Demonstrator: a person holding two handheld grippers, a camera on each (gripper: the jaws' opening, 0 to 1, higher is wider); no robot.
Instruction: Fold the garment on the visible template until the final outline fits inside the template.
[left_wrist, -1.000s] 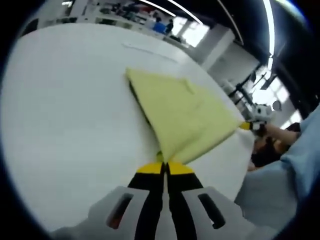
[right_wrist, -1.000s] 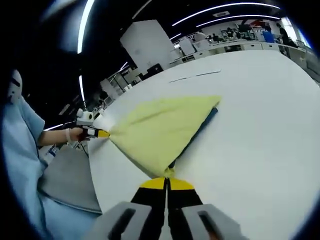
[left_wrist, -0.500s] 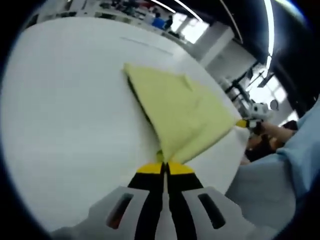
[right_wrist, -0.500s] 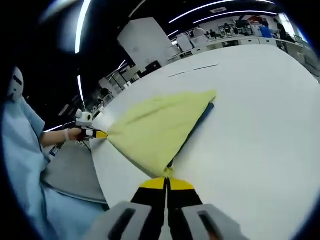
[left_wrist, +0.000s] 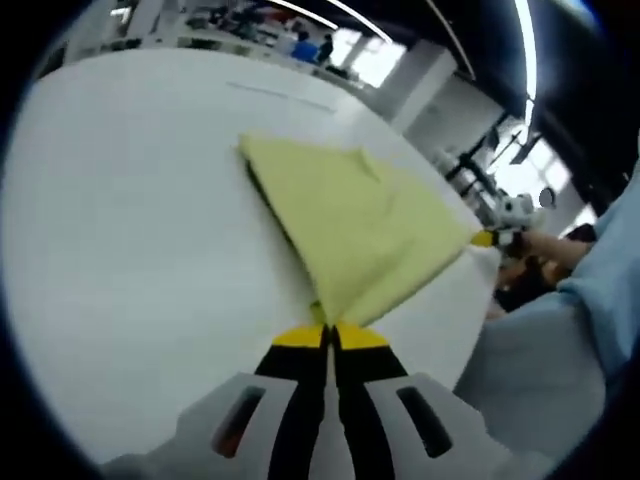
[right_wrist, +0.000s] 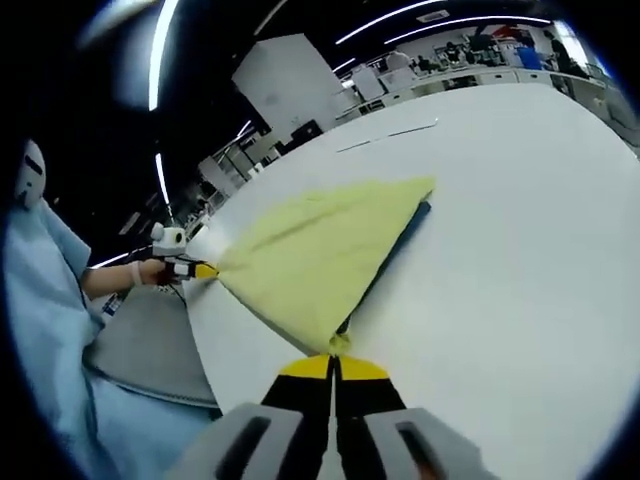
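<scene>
The yellow garment (left_wrist: 350, 225) sits in the middle of both views, spread into a taut triangle; each gripper pinches one near corner of it, and the stretch between them looks deliberate, a way to keep the edge straight so the fold can be laid down squarely. In the left gripper view the left gripper (left_wrist: 327, 336) rises from the bottom centre, its yellow-tipped jaws closed together on a corner of the cloth; the right gripper (left_wrist: 487, 238) shows at the right edge of the frame, clamped on the opposite corner, with a hand behind it. In the right gripper view the right gripper (right_wrist: 335, 366) stands bottom centre, jaws likewise pressed shut on a corner of the garment (right_wrist: 320, 250); the left gripper (right_wrist: 200, 269) appears at centre left, holding the far corner. A dark blue strip, most likely the template (right_wrist: 405, 238), peeks from under the cloth's right edge in that view; the far part of the garment lies on it, while the near edge seems lifted, though I cannot be sure how high. The fold looks under way, not finished.

The table (left_wrist: 130, 230) is broad, white and plain; a faint thin line (right_wrist: 390, 140) marks it beyond the cloth toward the upper part of the frame. Beyond lies a large, dim hall with long ceiling light strips, desks far off, and a light blue sleeve (right_wrist: 45, 300) at the left of the right gripper view.
</scene>
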